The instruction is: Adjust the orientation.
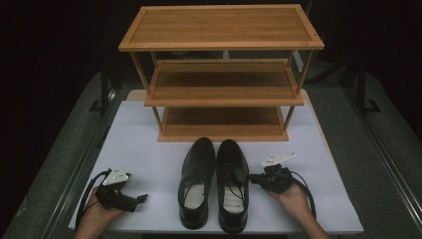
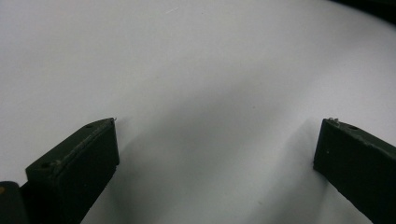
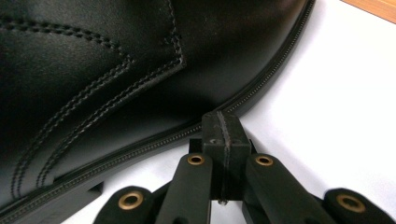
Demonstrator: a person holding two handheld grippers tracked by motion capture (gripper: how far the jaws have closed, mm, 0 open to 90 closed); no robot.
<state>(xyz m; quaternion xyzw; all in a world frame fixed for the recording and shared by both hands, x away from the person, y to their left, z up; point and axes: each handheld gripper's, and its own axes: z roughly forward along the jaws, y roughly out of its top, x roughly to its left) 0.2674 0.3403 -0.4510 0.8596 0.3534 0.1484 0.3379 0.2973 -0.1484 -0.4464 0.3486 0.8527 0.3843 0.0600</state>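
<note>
Right hand-held gripper [image 3: 223, 126], closed, against shoe [image 3: 116, 70]

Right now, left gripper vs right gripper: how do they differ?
The left gripper has its jaws wide open over bare white table; the right gripper is shut, with nothing between its jaws. The left sits apart from the shoes; the right's tip is at the right shoe sole edge. Both are hand-held, low over the table.
</note>
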